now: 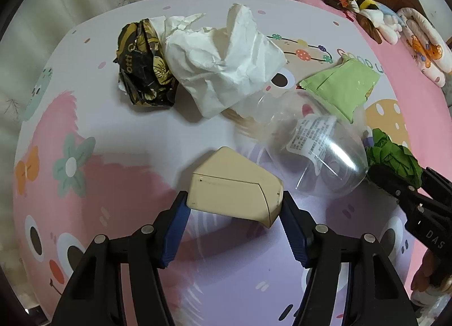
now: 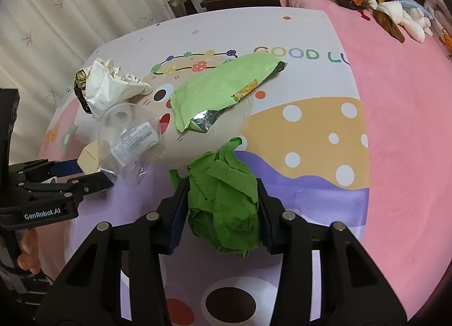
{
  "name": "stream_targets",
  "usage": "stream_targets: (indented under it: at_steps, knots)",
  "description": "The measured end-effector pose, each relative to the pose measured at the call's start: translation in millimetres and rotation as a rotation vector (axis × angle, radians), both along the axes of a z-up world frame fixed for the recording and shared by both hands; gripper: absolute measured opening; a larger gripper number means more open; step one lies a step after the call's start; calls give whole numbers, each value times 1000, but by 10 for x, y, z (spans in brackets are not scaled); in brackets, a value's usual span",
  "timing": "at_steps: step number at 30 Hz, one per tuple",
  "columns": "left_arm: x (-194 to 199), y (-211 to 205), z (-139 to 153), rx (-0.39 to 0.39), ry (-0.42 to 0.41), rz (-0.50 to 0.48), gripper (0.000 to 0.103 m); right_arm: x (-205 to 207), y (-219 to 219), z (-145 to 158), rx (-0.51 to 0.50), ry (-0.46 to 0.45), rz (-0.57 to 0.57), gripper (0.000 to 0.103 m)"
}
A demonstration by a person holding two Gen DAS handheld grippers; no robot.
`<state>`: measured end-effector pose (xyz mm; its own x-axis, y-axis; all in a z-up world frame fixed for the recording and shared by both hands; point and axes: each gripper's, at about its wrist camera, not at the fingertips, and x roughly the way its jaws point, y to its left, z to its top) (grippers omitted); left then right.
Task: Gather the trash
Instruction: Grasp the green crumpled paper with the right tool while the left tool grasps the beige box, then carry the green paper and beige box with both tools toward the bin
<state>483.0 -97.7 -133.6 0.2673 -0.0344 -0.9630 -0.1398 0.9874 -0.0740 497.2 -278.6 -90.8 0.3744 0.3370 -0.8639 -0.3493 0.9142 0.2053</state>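
While left gripper [image 1: 234, 207] clamps beige box [image 1: 234, 190], right gripper [image 2: 223, 213] squeezes green paper [image 2: 223, 201].

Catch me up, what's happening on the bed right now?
Trash pickup is under way. The left gripper has its jaws closed on a small beige box, and the right gripper holds a crumpled green paper wad. Still lying on the patterned cover: a clear plastic container, a green foil wrapper, white crumpled paper and a black-and-gold wrapper.

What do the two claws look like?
Both are black plastic with silver round bolts at the joints. The left claw has blue ribbed pads; the right claw has dark pads. White letters on the sides say "GenRobot.AI" and "DAS".
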Motion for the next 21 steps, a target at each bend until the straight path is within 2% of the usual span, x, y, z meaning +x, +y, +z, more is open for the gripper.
stream_targets:
  at_steps: [3, 9, 15, 21]
  knots:
    - [-77, -7, 47, 5, -10, 4, 63, 2, -18, 8, 14, 26, -14, 34]
    - [-325, -3, 246, 3, -39, 10, 63, -189, 4, 72, 14, 39, -19, 32]
    - [-736, 46, 513, -6, -63, 17, 63, -550, 78, 217, 26, 38, -6, 32]
    - [-1332, 284, 939, -16, -134, 8, 63, -952, 211, 489, 41, 12, -18, 32]
